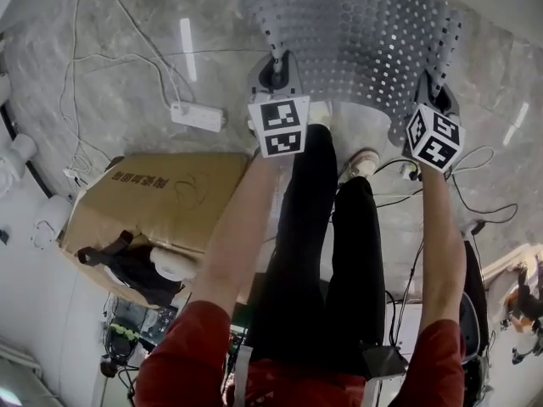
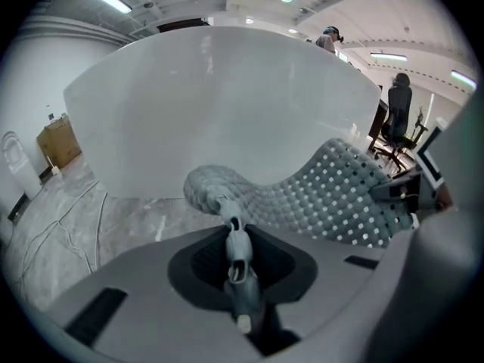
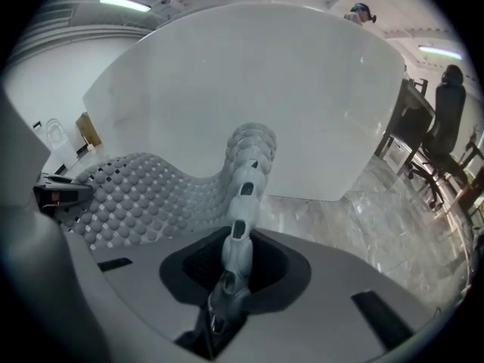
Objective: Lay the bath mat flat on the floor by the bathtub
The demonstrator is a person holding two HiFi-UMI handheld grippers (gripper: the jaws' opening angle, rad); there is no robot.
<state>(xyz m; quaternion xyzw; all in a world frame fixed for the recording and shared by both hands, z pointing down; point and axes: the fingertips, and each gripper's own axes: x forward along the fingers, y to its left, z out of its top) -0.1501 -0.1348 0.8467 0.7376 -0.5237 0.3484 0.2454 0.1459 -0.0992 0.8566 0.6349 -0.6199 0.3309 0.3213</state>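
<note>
Your left gripper pinches the bath mat by one edge, jaws narrow; your right gripper clamps another corner likewise.

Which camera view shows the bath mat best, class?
The head view: the grey perforated bath mat hangs spread between the left gripper and right gripper, most of it visible. Each gripper view shows only the edge it pinches and a sagging stretch in front of the white bathtub.
</note>
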